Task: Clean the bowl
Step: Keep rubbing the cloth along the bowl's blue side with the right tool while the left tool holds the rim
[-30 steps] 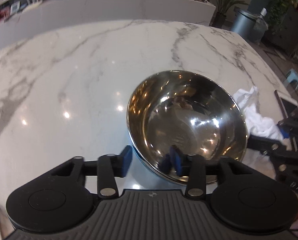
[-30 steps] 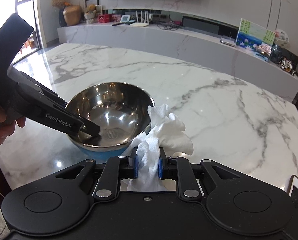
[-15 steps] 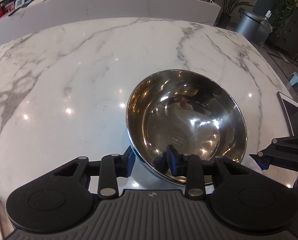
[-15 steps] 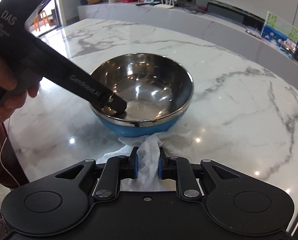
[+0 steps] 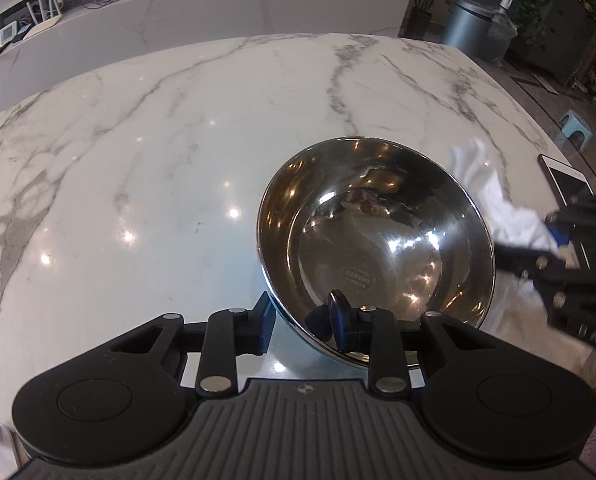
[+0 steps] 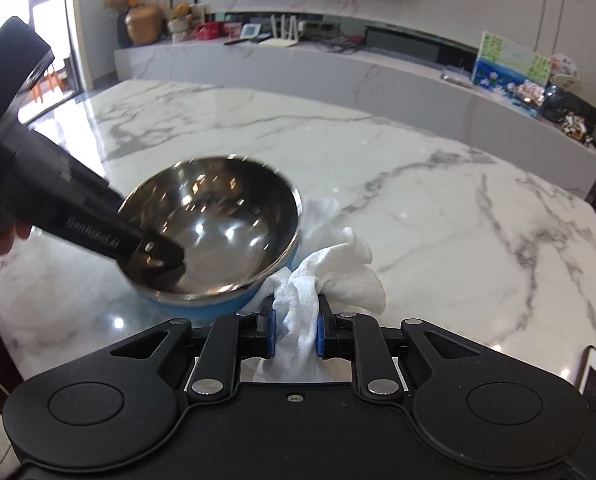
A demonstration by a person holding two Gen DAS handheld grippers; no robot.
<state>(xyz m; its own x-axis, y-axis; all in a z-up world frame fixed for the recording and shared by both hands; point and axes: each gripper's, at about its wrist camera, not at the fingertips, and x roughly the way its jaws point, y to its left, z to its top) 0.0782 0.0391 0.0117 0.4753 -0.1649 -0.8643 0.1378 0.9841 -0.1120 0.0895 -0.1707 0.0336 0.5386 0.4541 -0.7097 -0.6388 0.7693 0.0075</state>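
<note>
A big white marble table with grey veins fills the room's middle, and one long white shelf runs along the wall behind it. On the table sits one steel bowl (shiny inside, blue outside). It is tipped a bit. There are two grippers. The left gripper has its jaws closing over the bowl's near rim, one pad outside and one inside. I cannot tell if the pads press yet. The right gripper has narrow jaws pinching one white cloth, which lies just beside the bowl. One tablet lies at the table's edge.
</note>
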